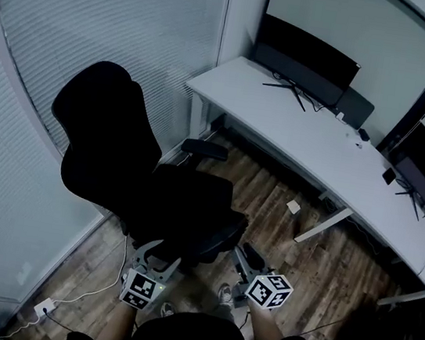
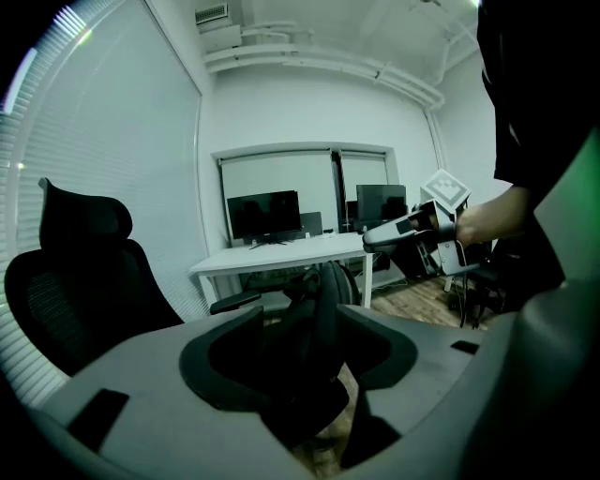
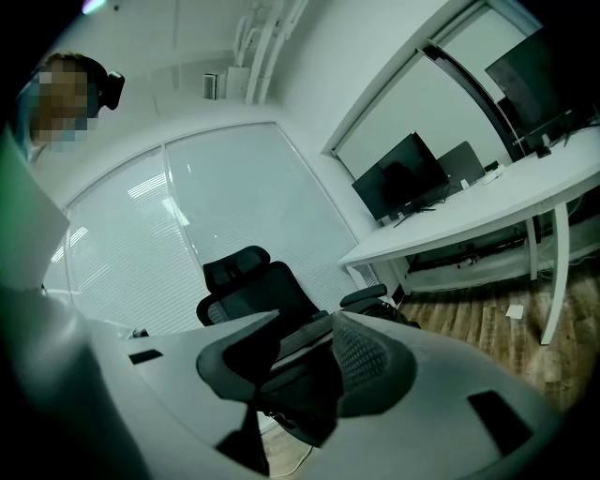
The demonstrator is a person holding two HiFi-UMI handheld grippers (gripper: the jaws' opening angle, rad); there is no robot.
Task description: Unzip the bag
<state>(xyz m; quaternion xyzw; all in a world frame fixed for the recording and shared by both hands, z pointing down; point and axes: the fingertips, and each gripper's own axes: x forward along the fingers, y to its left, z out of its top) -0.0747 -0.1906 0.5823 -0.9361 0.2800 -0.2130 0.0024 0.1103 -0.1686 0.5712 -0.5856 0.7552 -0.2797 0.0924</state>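
Observation:
A black office chair [image 1: 117, 147] stands in front of me. Its seat is so dark in the head view that I cannot make out a bag there. In the left gripper view a dark rounded shape [image 2: 330, 286], possibly the bag, stands on the seat just beyond the jaws. My left gripper [image 1: 159, 251] is at the seat's near edge, open, with nothing between its pads [image 2: 234, 342]. My right gripper [image 1: 249, 256] hangs beside the seat's right corner, also open and holding nothing. It also shows in the left gripper view as the right gripper [image 2: 394, 232].
A long white desk [image 1: 312, 140] with two dark monitors [image 1: 304, 60] runs along the back right. A glass wall with blinds [image 1: 47, 61] curves on the left. A white cable and socket strip [image 1: 45, 308] lie on the wooden floor, and a small white box [image 1: 293, 207].

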